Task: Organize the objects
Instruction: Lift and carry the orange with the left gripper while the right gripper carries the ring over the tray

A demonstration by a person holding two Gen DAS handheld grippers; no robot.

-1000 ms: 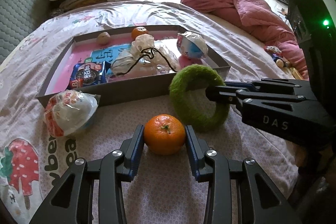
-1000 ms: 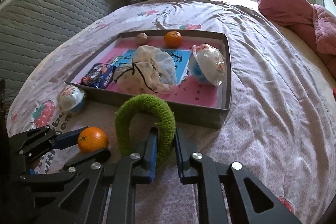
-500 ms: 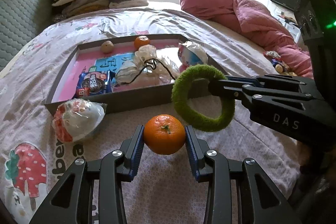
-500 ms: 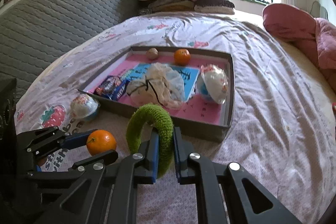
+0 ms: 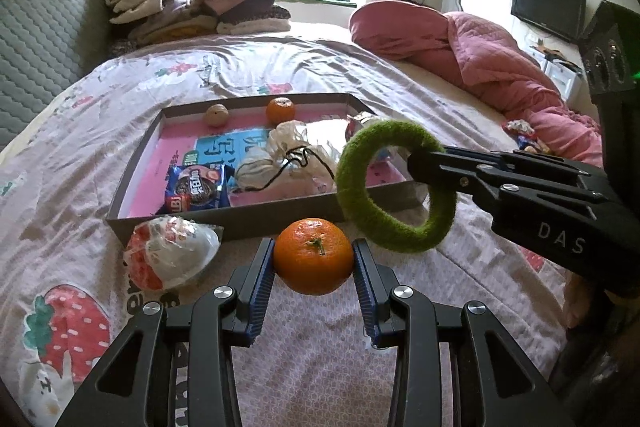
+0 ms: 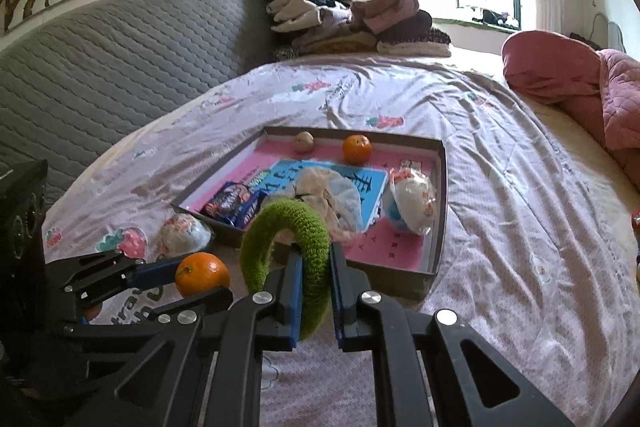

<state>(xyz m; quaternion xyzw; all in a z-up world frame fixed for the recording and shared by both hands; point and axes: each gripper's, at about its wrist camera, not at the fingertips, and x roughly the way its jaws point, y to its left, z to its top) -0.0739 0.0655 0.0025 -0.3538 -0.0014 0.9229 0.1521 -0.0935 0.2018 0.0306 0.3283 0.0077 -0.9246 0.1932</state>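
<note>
My left gripper (image 5: 313, 259) is shut on an orange tangerine (image 5: 313, 255), held above the bedsheet just in front of the box; the same tangerine (image 6: 202, 274) shows at lower left in the right wrist view. My right gripper (image 6: 315, 263) is shut on a fuzzy green ring (image 6: 286, 227), which hangs upright in the air; that ring (image 5: 394, 187) overlaps the box's near right corner in the left wrist view. The shallow grey box (image 5: 132, 187) with a pink floor lies ahead on the bed.
In the box lie a second tangerine (image 5: 281, 109), a small brown ball (image 5: 217, 115), a blue snack packet (image 5: 196, 189), a crumpled bag (image 5: 288, 163) and a wrapped toy egg (image 6: 412, 203). Another wrapped egg (image 5: 172, 255) rests outside the box's front left. Folded clothes (image 5: 192, 7) and a pink quilt (image 5: 480, 67) lie farther back.
Both grippers have risen off the bed with their loads. The ring and the tangerine no longer rest on the sheet, and more of the room shows above the box.
</note>
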